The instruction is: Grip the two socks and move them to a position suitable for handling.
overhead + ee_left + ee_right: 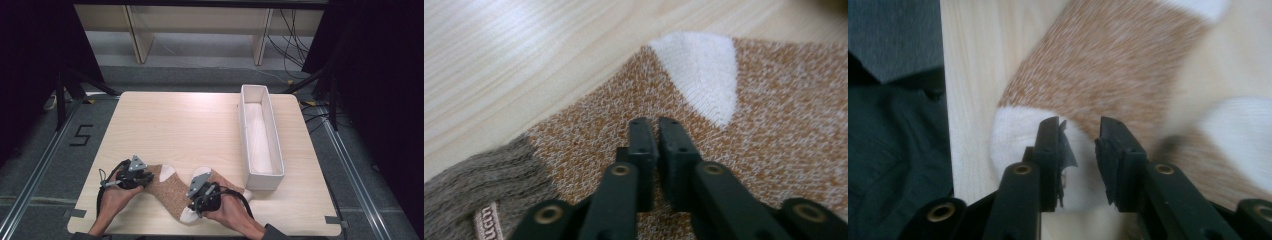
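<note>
- Sock (774, 125): knit cloth, matt, speckled orange-white weave, slightly fuzzy; plain white knit at heel (701, 70) and toe (1018, 135).
- Cuff (479, 185): grey-brown ribbed knit, coarser, with a small woven label.
- Worktop (180, 125): light wood-grain laminate, smooth, faint sheen under the lamp.
- Left gripper (658, 125): jaws black plastic, matt, with brass-look rivets.
- Right gripper (1080, 127): same matt black jaws; pads look rubbery.
- Box (242, 130): white, matt, looks like card or foam board.
- Floor (45, 150): grey, matt.
</note>
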